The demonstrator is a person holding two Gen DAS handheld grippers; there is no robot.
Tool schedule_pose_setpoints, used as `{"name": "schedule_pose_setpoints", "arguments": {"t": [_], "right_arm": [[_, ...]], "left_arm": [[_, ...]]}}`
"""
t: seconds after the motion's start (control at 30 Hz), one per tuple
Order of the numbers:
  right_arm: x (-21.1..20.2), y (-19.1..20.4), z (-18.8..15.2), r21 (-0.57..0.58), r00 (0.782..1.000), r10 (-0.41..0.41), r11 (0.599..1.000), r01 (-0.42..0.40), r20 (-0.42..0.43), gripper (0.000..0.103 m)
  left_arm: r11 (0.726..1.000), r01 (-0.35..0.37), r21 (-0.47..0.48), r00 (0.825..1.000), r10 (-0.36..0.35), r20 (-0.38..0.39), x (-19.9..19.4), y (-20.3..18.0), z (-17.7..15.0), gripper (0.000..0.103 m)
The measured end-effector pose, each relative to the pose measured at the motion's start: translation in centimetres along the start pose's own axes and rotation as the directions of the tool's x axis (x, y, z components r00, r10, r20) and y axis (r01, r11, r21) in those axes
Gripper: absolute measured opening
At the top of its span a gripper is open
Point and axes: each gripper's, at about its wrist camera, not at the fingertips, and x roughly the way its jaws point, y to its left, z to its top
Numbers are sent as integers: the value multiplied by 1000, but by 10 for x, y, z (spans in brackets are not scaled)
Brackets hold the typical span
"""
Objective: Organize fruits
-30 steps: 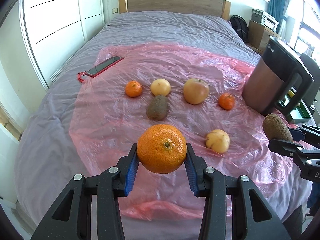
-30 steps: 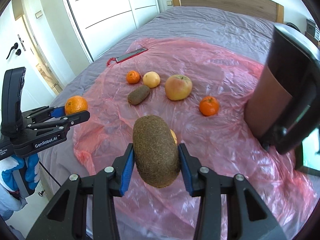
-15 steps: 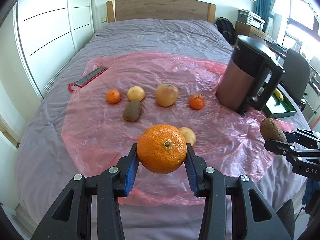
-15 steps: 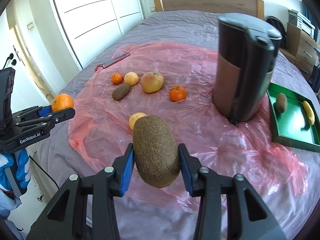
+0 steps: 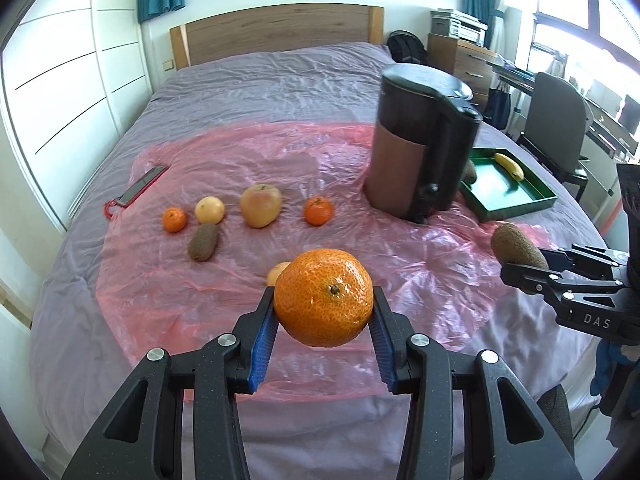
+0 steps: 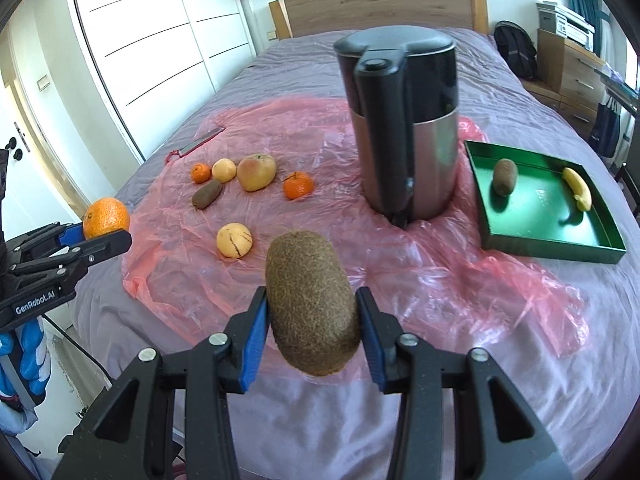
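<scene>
1. Between my left gripper's (image 5: 324, 320) blue pads sits a mandarin (image 5: 325, 297), clamped on both sides and held in the air in front of the kettle (image 5: 422, 148), over the near edge of the pink plastic sheet (image 5: 240, 152).
2. My right gripper (image 6: 312, 326) is closed tight on a kiwi (image 6: 311, 302), pads pressing its flanks; it hangs just in front of the kettle (image 6: 404, 128).
3. I take the kettle as my landmark. It stands upright on the sheet, handle toward me in the right wrist view.
4. Just right of the kettle lies the green tray (image 6: 536, 236) on the bed, holding a second kiwi (image 6: 505, 176) at its left end and a banana (image 6: 577, 189) at its right.
5. Left of the kettle, loose fruit rests on the sheet: a mandarin (image 6: 298, 185) nearest it, then an apple (image 6: 256, 172), a pale round fruit (image 6: 223, 170), a small mandarin (image 6: 201, 173) and a third kiwi (image 6: 207, 194).
6. Nearer me than those, still left of the kettle, a yellowish fruit (image 6: 234, 240) lies alone.
7. Far left of the kettle, a phone (image 5: 138, 190) sits at the sheet's edge.
</scene>
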Motion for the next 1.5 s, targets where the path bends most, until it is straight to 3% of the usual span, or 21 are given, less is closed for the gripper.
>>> {"name": "schedule_pose_setpoints", "arguments": {"t": [0.33, 0.6, 1.03, 1.5], "right_arm": [[-21, -27, -7, 34, 999, -19, 999, 17, 39, 9], [-32, -71, -12, 96, 996, -54, 994, 48, 64, 9], [-33, -166, -12, 215, 988, -138, 969, 120, 68, 9], [-10, -262, 17, 282, 972, -226, 938, 199, 64, 9]], "left_arm": [[998, 26, 61, 1000, -26, -3, -9, -47, 5, 39], [989, 61, 134, 998, -58, -28, 1, -93, 15, 39], [953, 180, 245, 981, -155, -119, 49, -177, 35, 39], [931, 274, 241, 959, -246, -141, 116, -228, 96, 39]]}}
